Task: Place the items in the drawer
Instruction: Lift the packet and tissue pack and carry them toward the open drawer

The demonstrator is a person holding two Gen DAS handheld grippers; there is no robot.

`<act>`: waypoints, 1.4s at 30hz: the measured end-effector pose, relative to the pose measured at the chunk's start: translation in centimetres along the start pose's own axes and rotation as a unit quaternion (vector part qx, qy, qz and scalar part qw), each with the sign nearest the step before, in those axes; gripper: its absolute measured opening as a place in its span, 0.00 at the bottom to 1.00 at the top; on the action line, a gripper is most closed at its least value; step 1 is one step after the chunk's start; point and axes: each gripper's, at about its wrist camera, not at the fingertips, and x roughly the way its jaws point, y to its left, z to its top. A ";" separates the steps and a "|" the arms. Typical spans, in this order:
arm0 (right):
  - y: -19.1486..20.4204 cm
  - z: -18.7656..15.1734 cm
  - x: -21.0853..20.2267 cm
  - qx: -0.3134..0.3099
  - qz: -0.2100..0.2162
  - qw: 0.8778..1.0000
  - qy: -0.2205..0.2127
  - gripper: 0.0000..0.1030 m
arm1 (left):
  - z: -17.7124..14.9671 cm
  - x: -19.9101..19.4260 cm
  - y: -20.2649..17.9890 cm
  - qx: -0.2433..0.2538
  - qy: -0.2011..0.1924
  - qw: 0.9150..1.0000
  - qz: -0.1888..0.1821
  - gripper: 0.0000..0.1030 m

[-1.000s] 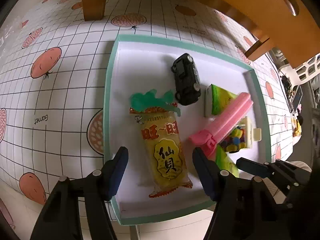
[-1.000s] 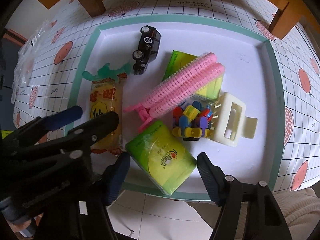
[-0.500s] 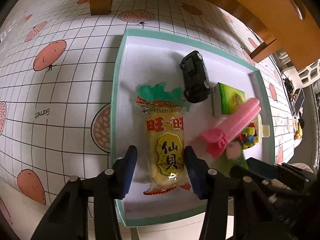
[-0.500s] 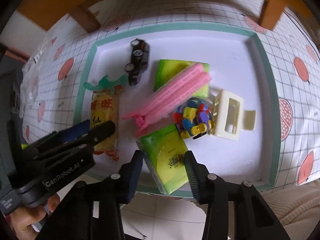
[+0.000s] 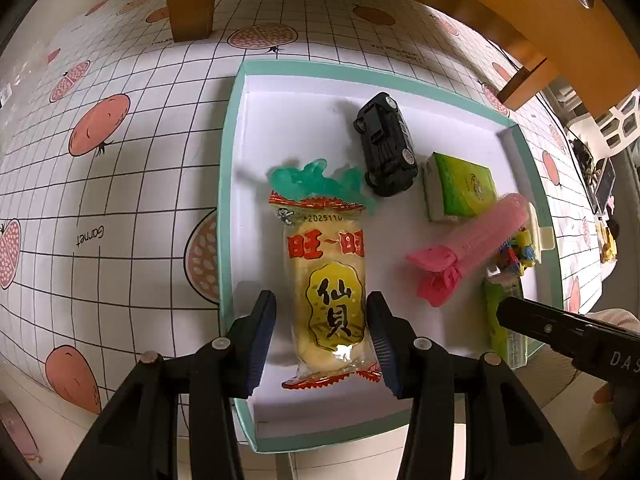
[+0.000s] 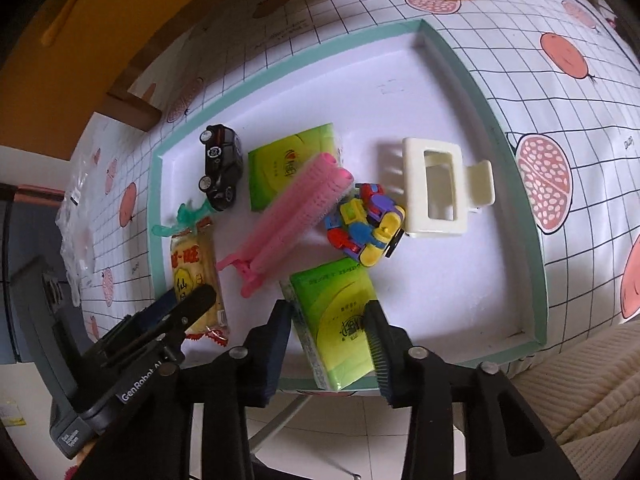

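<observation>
A white tray with a teal rim (image 5: 226, 200) holds the items. My left gripper (image 5: 320, 298) points down into it. Its pads stand at both sides of a yellow rice cracker packet (image 5: 328, 280) and are shut on it. In the right wrist view my right gripper (image 6: 327, 306) is shut on a green tissue pack (image 6: 336, 312), which hangs over the tray's near rim (image 6: 500, 120). The left gripper (image 6: 188, 300) shows there too, over the cracker packet (image 6: 196, 268).
Still in the tray lie a black toy car (image 5: 386, 146), a second green tissue pack (image 5: 460, 188), a pink hair roller clip (image 6: 292, 220), a colourful block toy (image 6: 364, 228), a cream hair claw (image 6: 436, 188) and a teal clip (image 5: 316, 178). Wooden furniture legs (image 5: 188, 0) stand beyond the tray.
Both pairs of jaws have narrowed, the left onto the cracker packet, the right onto the tissue pack. The right gripper has rolled and shifted sideways, and the tissue pack has gone with it.
</observation>
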 end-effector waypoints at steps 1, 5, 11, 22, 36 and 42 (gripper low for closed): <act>0.1 -0.1 0.1 -0.002 -0.004 1.000 0.000 0.43 | 0.0 0.0 0.0 0.001 -0.001 1.000 0.000 0.47; 0.9 -0.3 1.0 -0.006 -0.020 1.000 0.006 0.52 | 0.0 -0.1 0.2 0.003 -0.003 1.000 0.002 0.47; 1.2 -0.2 1.6 -0.011 -0.034 0.999 0.015 0.54 | 0.0 -0.2 0.2 0.010 -0.005 1.000 0.010 0.47; 0.9 -0.3 1.6 0.001 -0.034 0.999 0.022 0.50 | -1.0 -0.2 -0.4 0.021 -0.011 1.000 0.020 0.35; -1.9 -1.5 -2.3 0.091 0.049 0.994 -0.020 0.50 | -1.0 -1.1 -2.3 -0.014 -0.008 1.000 0.010 0.35; -2.4 -2.0 -2.8 0.093 0.054 0.994 -0.032 0.50 | 0.2 -3.8 -2.9 -0.004 -0.032 0.999 0.005 0.35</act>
